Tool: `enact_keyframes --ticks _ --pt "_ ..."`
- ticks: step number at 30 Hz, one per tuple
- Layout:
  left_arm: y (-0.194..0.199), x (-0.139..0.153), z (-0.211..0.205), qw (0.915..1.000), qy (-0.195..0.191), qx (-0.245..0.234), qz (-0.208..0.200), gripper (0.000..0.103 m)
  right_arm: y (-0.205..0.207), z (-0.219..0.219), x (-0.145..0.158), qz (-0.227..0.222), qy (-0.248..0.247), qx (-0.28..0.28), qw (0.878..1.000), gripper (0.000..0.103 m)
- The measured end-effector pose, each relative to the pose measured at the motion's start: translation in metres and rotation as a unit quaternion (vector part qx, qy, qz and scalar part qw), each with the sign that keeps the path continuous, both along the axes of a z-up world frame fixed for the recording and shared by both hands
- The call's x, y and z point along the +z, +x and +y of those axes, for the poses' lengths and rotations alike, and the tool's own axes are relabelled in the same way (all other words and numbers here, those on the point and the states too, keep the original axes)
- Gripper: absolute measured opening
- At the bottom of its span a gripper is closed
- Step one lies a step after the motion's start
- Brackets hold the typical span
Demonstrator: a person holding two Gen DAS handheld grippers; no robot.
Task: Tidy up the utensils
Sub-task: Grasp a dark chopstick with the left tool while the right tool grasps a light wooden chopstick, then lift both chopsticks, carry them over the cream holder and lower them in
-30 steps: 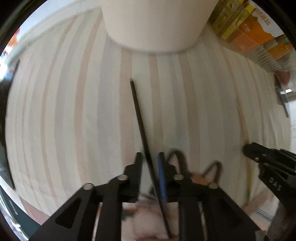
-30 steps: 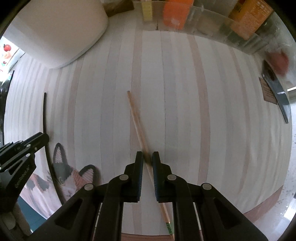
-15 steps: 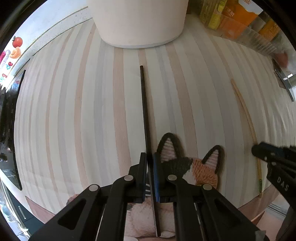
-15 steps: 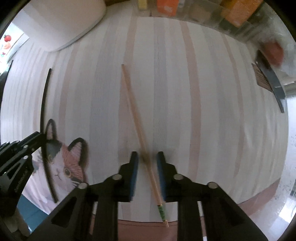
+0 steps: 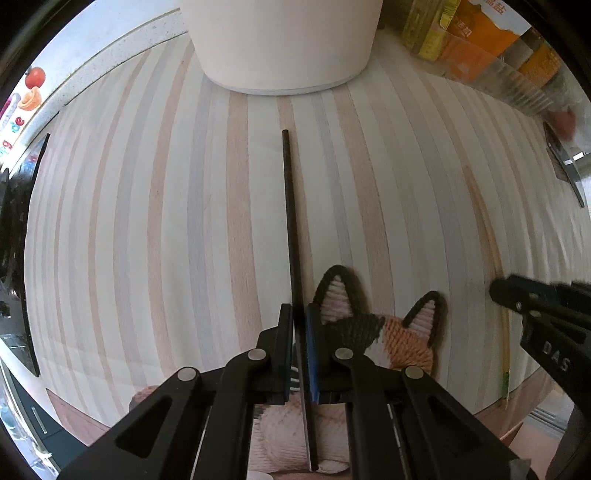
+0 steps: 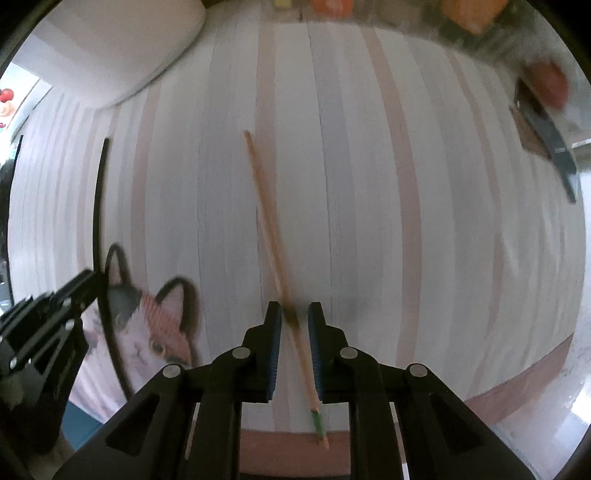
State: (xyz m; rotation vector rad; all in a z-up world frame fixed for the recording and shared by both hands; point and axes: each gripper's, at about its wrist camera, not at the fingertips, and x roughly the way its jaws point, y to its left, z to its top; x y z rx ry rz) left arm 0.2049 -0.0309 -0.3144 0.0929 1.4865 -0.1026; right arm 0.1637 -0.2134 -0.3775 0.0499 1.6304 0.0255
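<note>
A black chopstick (image 5: 290, 206) runs from between my left gripper's (image 5: 299, 308) pads out toward a white container (image 5: 280, 44). The left jaws are shut on it, over the striped cloth (image 5: 166, 221) and beside a cat-shaped mat (image 5: 406, 332). In the right wrist view, a wooden chopstick (image 6: 264, 206) with a green-banded tip lies slanted on the cloth. It passes between the pads of my right gripper (image 6: 295, 308). Those jaws are closing, and narrow gaps still show on both sides of the stick. Both grippers point straight down.
Orange and yellow packages (image 5: 476, 33) in a clear bin line the far edge. A dark flat tool (image 6: 550, 144) lies at the right. The cloth's near edge (image 6: 517, 373) runs close behind the right gripper. The left gripper's body (image 6: 44, 325) stands over the cat mat (image 6: 159, 325).
The left jaws closed onto the black chopstick and drew back from the white container. The right jaws let go of the wooden chopstick, widened, and have narrowed again around it.
</note>
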Motion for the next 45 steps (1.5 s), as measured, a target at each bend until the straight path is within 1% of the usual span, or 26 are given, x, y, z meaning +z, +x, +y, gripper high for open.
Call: enact_keyframes --ticks 3,5,8,9,11,12,14,17,19,23,25,26,27,31,33,35,38,39,42,45 --pt "0.0 0.0 0.0 1.0 0.001 -0.001 -0.001 0.005 0.007 0.012 0.001 -0.015 -0.023 0.031 0.999 0.016" --pt "0.001 0.0 0.001 1.0 -0.001 -0.001 0.0 0.005 0.009 0.012 0.003 -0.018 -0.027 0.03 0.999 0.014" --pt "0.002 0.001 0.003 1.0 -0.005 0.001 0.002 0.005 0.017 0.016 -0.001 -0.001 -0.012 -0.013 1.0 0.01" --pt "0.002 0.001 0.003 1.0 -0.006 0.002 0.002 0.005 0.026 0.018 -0.003 0.016 0.01 -0.036 0.999 0.009" --pt "0.003 0.002 0.004 1.0 -0.008 0.003 0.002 0.005 0.027 0.013 -0.005 0.033 0.031 -0.054 0.997 0.009" --pt "0.003 0.002 0.004 1.0 -0.008 0.004 0.002 0.006 0.035 -0.003 -0.01 0.035 0.031 -0.05 0.998 0.009" --pt "0.005 0.002 0.004 0.9999 -0.009 0.005 0.003 0.007 0.04 -0.002 -0.01 0.04 0.025 -0.038 0.998 0.009" --pt "0.009 0.002 0.005 1.0 -0.009 0.004 0.003 0.007 0.052 0.008 -0.01 0.036 0.003 -0.015 0.999 0.01" --pt "0.013 0.003 0.005 0.9999 -0.008 0.005 0.004 0.007 0.065 0.024 -0.01 0.031 -0.015 0.0 0.999 0.01" --pt "0.02 0.002 0.004 1.0 -0.007 0.005 0.003 0.007 0.069 0.042 -0.004 0.02 -0.038 0.024 0.999 0.01" --pt "0.021 0.002 0.004 1.0 -0.007 0.006 0.003 0.007 0.073 0.048 -0.002 0.017 -0.041 0.03 0.999 0.01" --pt "0.022 0.001 0.004 1.0 -0.007 0.006 0.003 0.007 0.072 0.065 -0.002 0.015 -0.043 0.031 0.998 0.01" --pt "0.021 0.001 0.004 1.0 -0.007 0.006 0.002 0.007 0.073 0.069 -0.002 0.012 -0.044 0.034 0.998 0.01" --pt "0.025 0.0 0.001 1.0 -0.004 -0.005 0.003 0.007 0.075 0.078 0.0 0.003 -0.046 0.036 0.998 0.01" --pt "0.027 0.0 0.0 0.9999 -0.006 -0.007 0.004 0.005 0.073 0.084 0.007 0.0 -0.042 0.033 0.999 0.009" --pt "0.027 0.0 0.0 1.0 -0.006 -0.006 0.002 0.004 0.069 0.077 0.008 -0.002 -0.035 0.025 0.999 0.009" --pt "0.023 0.004 0.0 0.9999 0.002 -0.006 -0.01 0.003 0.069 0.074 0.01 -0.008 -0.029 0.021 0.999 0.007" --pt "0.02 0.01 0.0 0.9998 0.003 -0.003 -0.019 0.003 0.072 0.07 0.018 -0.012 -0.023 0.019 0.999 0.007" --pt "0.009 0.027 0.002 0.9989 0.008 -0.004 -0.047 0.003 0.071 0.065 0.03 -0.023 -0.011 0.018 1.0 0.007" --pt "0.0 0.045 0.006 0.9973 0.011 -0.005 -0.072 0.003 0.062 0.065 0.05 -0.052 -0.012 0.03 0.998 0.007"
